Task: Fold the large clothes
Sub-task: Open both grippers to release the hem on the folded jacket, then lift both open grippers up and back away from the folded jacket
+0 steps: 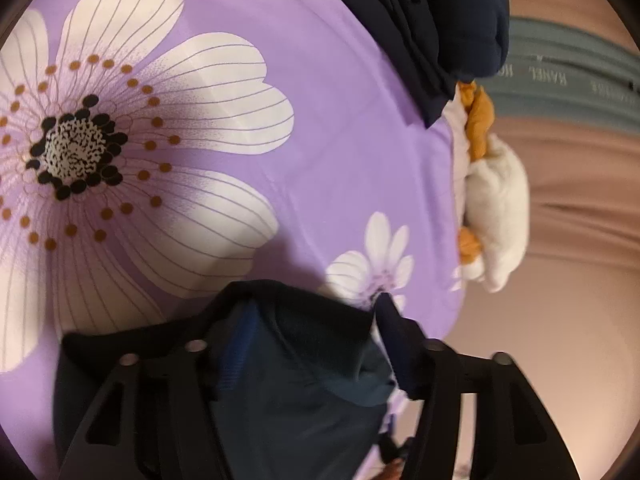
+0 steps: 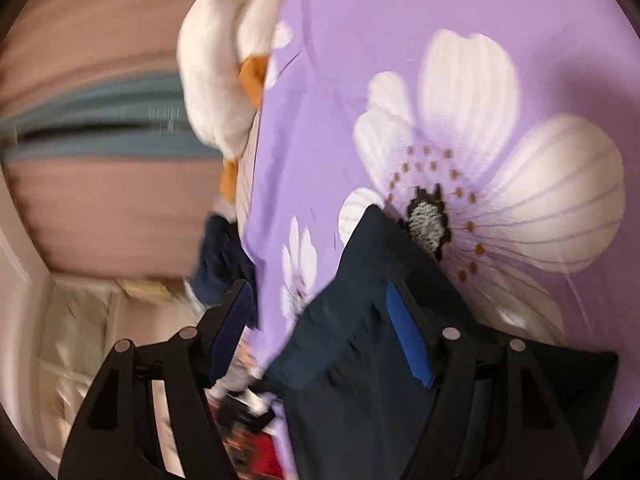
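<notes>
Garment: a dark navy garment (image 1: pixel 304 380), thick and smooth, lies between the fingers of both grippers on the purple bedsheet (image 1: pixel 340 168) with large white flowers.
Place: it sits close to the edge of the bed, where the sheet falls away to the floor.
Look: in the right wrist view its cloth (image 2: pixel 360 340) forms a compact bundle with 1 pointed corner toward the flower; some creases show near the blue pad.
Progress: judging from the bundle, most of the folding seems done; whether 1 more fold or only smoothing is left I cannot tell.
Left gripper (image 1: pixel 304 320): released; the jaws stand apart and the cloth lies loose between them, not pressed.
Right gripper (image 2: pixel 324 308): released too; the blue pads (image 2: pixel 408 340) stand apart, 1 of them beside the cloth but not squeezing it.
Other clothes: a second dark pile (image 1: pixel 440 32) lies further along the same edge of the bed.
Toy: a white and orange plush toy (image 1: pixel 496 208) hangs over that edge.
Beyond: pinkish wall and floor, blurred.
</notes>
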Tool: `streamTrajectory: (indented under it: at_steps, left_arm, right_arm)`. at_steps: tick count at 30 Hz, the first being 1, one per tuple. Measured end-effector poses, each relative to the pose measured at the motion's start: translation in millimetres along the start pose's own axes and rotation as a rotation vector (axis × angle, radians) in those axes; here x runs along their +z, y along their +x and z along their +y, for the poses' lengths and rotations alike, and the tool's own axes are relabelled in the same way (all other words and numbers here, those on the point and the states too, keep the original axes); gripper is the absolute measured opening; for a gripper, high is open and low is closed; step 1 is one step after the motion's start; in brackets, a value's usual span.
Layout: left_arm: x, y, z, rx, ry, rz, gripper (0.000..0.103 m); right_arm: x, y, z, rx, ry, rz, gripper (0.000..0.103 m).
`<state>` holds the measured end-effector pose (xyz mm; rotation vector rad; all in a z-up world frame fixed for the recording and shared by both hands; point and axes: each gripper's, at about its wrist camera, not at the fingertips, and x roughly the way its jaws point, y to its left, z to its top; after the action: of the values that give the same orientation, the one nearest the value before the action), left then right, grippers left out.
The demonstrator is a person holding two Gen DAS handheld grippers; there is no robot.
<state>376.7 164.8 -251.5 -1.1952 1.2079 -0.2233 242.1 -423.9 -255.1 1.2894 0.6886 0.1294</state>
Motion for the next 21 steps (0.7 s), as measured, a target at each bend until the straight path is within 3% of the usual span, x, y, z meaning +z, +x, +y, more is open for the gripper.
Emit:
streamTrajectory:
  at_steps: [2, 6, 9, 13, 21]
  left_arm:
    - [1.4, -9.2, -2.3, -0.019, 0.002, -0.033, 0.066]
    - [4.1, -27.5, -15.4, 0.027, 0.073, -0.096, 0.066]
    - [-5.2, -32.8, -28.9, 0.102, 0.187, -0.127, 0.066]
    - [-39.6, -18.0, -47.5, 0.223, 0.427, -0.082, 0.066]
    - [-107.2, 24.0, -61.8, 0.278, 0.73, 0.051, 0.066]
  right_arm:
    - [-6.1, 5.8, 17.0, -0.036, -0.111, 0.036, 0.071]
    - [-19.7, 20.9, 48.6, -0.088, -0.314, 0.098, 0.071]
    - [-35.8, 34.6, 66.2, -0.13, -0.468, 0.145, 0.071]
    - [-63.5, 65.9, 95.1, -0.202, -0.719, 0.204, 0.071]
    - [-100.5, 136.6, 122.1, -0.262, -1.112, 0.298, 0.071]
